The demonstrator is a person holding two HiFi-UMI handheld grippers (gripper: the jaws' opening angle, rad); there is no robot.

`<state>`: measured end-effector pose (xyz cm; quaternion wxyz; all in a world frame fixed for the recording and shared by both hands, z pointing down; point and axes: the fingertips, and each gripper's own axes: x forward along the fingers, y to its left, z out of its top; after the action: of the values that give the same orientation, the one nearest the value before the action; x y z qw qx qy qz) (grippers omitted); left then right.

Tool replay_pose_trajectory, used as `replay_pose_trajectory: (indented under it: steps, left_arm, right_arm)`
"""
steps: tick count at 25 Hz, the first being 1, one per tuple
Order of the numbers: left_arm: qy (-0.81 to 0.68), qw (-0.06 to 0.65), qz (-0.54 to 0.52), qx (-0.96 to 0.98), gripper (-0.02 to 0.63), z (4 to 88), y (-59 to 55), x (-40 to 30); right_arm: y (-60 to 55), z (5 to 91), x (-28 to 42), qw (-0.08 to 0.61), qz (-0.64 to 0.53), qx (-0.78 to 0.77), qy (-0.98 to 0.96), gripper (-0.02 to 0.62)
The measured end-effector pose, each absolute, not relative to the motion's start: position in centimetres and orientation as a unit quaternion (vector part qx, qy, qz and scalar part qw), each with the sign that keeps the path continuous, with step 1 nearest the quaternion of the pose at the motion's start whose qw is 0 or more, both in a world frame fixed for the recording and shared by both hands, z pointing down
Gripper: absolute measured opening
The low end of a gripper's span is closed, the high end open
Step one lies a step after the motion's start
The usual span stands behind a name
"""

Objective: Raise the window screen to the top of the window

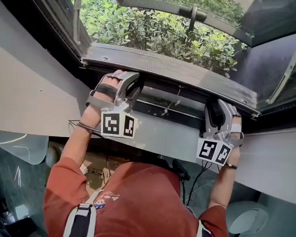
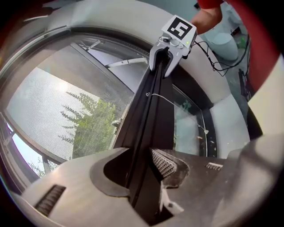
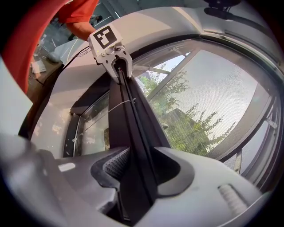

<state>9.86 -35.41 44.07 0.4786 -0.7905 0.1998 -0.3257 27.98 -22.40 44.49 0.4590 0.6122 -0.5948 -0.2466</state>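
Note:
The window screen's black bottom bar [image 1: 170, 111] runs across the window opening just above the sill. Its grey mesh [image 2: 53, 111] [image 3: 222, 88] stretches away from the bar. My left gripper [image 1: 131, 85] [image 2: 141, 166] straddles the bar [image 2: 151, 115] near its left end, both jaws against its sides. My right gripper [image 1: 219, 108] [image 3: 142, 170] clamps the same bar [image 3: 133, 119] near its right end. Each gripper shows at the far end of the bar in the other's view: the right gripper [image 2: 165, 57] and the left gripper [image 3: 119, 66].
A white curved sill [image 1: 162, 136] lies below the bar, with glass behind it. The outer window sash [image 1: 281, 28] stands open on a stay arm [image 1: 289, 63]. Green bushes [image 1: 157, 32] are outside. A thin cord [image 2: 162, 98] hangs at the bar's middle. Cables [image 1: 194, 182] trail under the sill.

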Motion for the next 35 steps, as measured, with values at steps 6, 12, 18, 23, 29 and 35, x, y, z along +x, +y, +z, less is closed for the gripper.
replay_pose_trajectory:
  steps: [6, 12, 18, 23, 29, 35]
  left_arm:
    - [0.172, 0.476, -0.337, -0.794, 0.133, 43.9, -35.1, 9.5]
    - [0.167, 0.477, -0.331, -0.797, 0.135, 42.1, -34.9, 9.2]
    - [0.198, 0.503, -0.294, -0.788, 0.124, 38.8, -35.1, 9.4]
    - [0.233, 0.529, -0.257, -0.775, 0.079, 35.4, -35.5, 9.7]
    - [0.26, 0.556, -0.225, -0.757, 0.071, 31.9, -36.0, 9.8]
    - [0.27, 0.578, -0.209, -0.741, 0.071, 29.4, -36.0, 10.0]
  right_arm:
    - [-22.1, 44.1, 27.7, 0.471, -0.22, 0.585, -0.622, 0.173]
    - [-21.9, 42.2, 27.6, 0.466, -0.232, 0.587, -0.62, 0.17]
    - [-22.0, 38.7, 27.8, 0.454, -0.27, 0.602, -0.599, 0.144]
    - [-22.3, 35.1, 28.4, 0.442, -0.313, 0.621, -0.567, 0.073]
    - [-22.7, 31.7, 28.5, 0.437, -0.338, 0.627, -0.549, 0.067]
    - [-22.7, 29.3, 28.7, 0.442, -0.358, 0.625, -0.534, 0.058]
